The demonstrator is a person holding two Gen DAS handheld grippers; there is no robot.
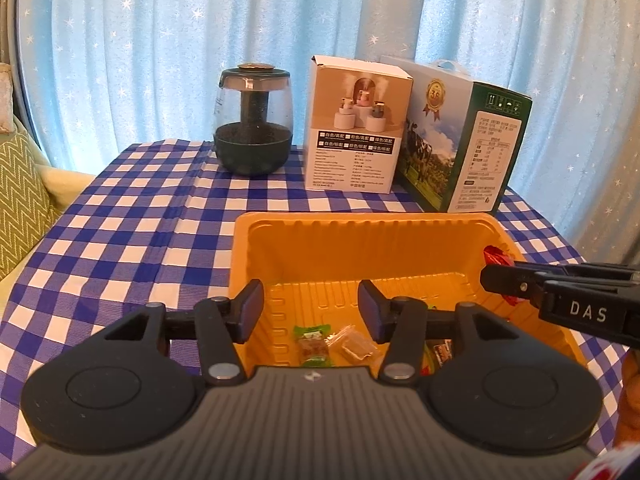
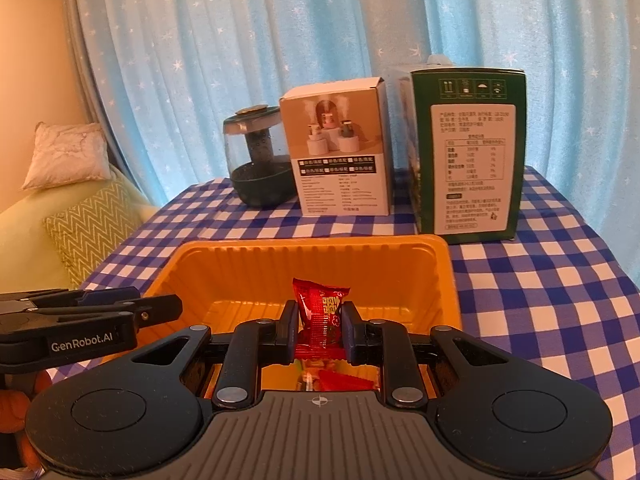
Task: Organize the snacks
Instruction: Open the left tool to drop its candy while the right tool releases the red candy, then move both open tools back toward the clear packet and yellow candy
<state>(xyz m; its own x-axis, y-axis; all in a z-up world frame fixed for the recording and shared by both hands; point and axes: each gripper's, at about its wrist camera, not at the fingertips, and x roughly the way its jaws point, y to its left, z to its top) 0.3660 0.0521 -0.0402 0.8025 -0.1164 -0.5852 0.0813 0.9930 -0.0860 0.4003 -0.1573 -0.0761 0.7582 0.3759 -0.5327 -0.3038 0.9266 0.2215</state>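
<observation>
An orange plastic tray (image 1: 360, 236) sits on the blue-checked tablecloth; it also shows in the right wrist view (image 2: 312, 252). My left gripper (image 1: 311, 311) is open and empty over the tray's near left part. Below it lie a green-wrapped snack (image 1: 311, 342) and a clear-wrapped snack (image 1: 354, 345). My right gripper (image 2: 319, 330) is shut on a red snack packet (image 2: 320, 304) and holds it over the tray. In the left wrist view the right gripper (image 1: 496, 276) enters from the right with the red packet (image 1: 496, 256) at its tip. More red wrappers (image 2: 340, 380) lie under it.
At the table's back stand a dark glass jar (image 1: 253, 118), a white humidifier box (image 1: 356, 126) and a green milk carton box (image 1: 464, 144). Blue star curtains hang behind. A sofa with a green zigzag cushion (image 2: 86, 224) is at the left.
</observation>
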